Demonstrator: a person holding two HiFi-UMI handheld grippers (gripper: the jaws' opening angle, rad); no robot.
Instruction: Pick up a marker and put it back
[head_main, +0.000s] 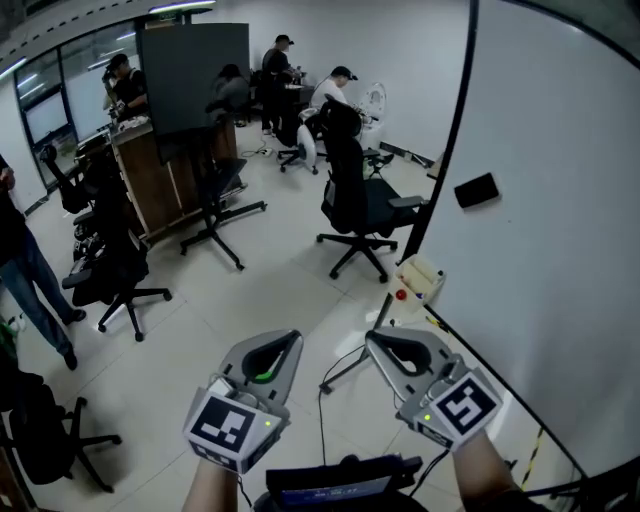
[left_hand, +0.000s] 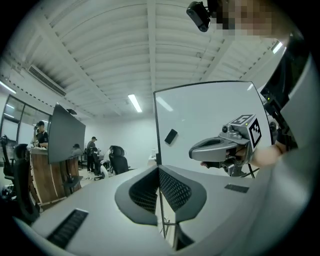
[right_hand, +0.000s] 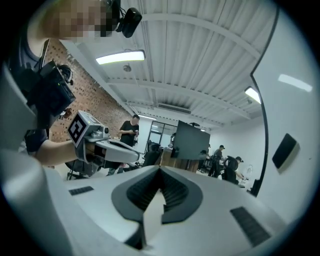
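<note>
- Your left gripper (head_main: 289, 338): jaws pressed together, nothing between them. It is held level over open floor.
- Your right gripper (head_main: 376, 338): jaws also together and empty, level, just beside the left one.
- Marker: no view shows one for certain. The likeliest place is the foot of the whiteboard (head_main: 560, 250), where a cream box (head_main: 422, 272) sits against the lower edge with a small red spot (head_main: 402, 295) just below it. That spot may be a marker cap; it is too small to tell.
- A black block (head_main: 476, 189) clings to the board higher up. It looks like an eraser, not the target.
- Key relation: the board's lower edge lies ahead of your fingertips and to the right, well apart from both grippers. The right gripper is the nearer one, on the board's side.
- Long axis of the marker: cannot tell from here. Judgement: if it lies along the board's edge, you would need the jaws set across that line.
- Judgement: the pick has not begun. Both pairs of jaws must part before anything can be taken.
</note>
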